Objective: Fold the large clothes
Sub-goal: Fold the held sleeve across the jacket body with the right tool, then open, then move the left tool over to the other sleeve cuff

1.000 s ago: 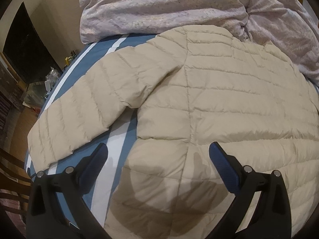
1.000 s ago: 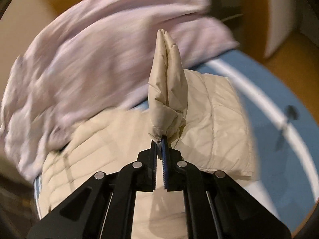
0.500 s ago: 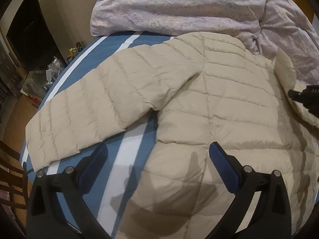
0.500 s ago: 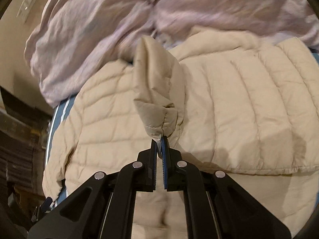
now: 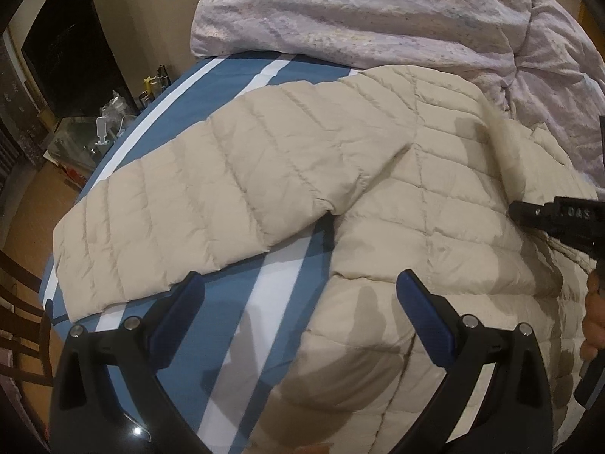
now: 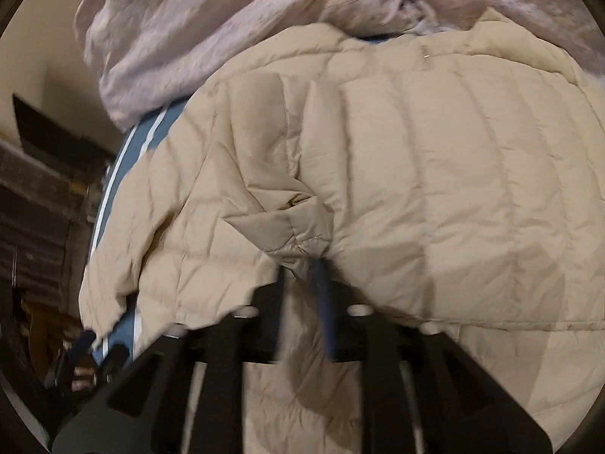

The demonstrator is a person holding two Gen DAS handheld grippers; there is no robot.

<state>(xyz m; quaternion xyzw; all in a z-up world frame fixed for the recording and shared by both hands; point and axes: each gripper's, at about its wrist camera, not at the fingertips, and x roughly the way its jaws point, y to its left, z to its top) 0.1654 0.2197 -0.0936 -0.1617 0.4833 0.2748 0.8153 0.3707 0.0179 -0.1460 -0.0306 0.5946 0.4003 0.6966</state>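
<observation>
Lying spread over striped bed [image 5: 264, 302]: beige quilted jacket [image 5: 435, 204], puffy, light, probably slippery. Best taken at cuff [image 6: 298, 242] or hem. Right gripper [image 6: 302, 295] opening, cuff between jaws; left gripper [image 5: 298, 302] wide, empty.

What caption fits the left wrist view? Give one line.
Open left claw hovers over beige quilted jacket on striped bedsheet.
</observation>
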